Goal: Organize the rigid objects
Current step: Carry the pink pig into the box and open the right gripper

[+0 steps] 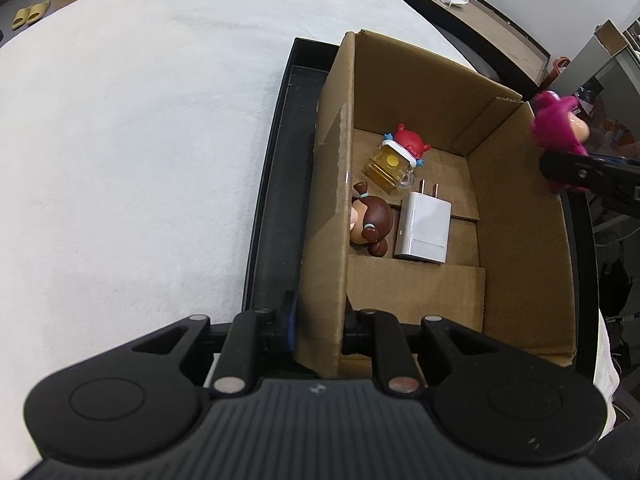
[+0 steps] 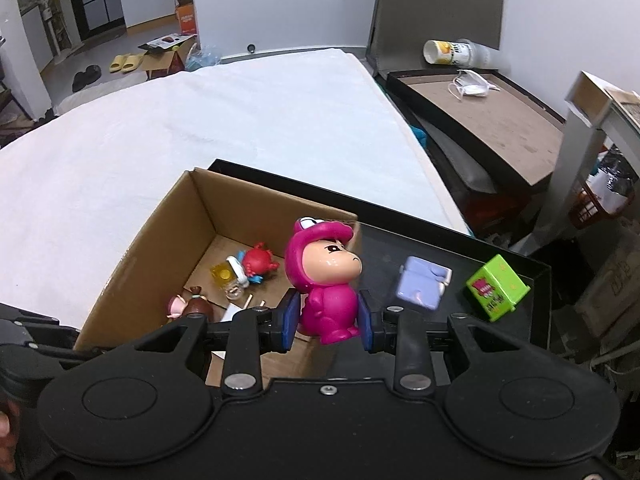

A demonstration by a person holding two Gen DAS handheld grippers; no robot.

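My right gripper (image 2: 327,322) is shut on a pink figurine (image 2: 324,280), held upright above the right wall of the cardboard box (image 2: 160,236). The figurine also shows in the left wrist view (image 1: 560,128). My left gripper (image 1: 320,324) is shut on the box's left wall (image 1: 332,200). Inside the box lie a brown-haired doll (image 1: 370,224), a white charger (image 1: 424,228), a yellow mug toy (image 1: 388,168) and a red figure (image 1: 410,140). A purple block (image 2: 422,282) and a green cube (image 2: 496,288) lie on the black tray (image 2: 460,240) to the right of the box.
The box and tray sit on a white cloth-covered table (image 1: 140,140). A second tray with a face mask (image 2: 472,84) and a tipped cup (image 2: 452,52) stands beyond the table's right edge. Shelving and clutter are at the far right.
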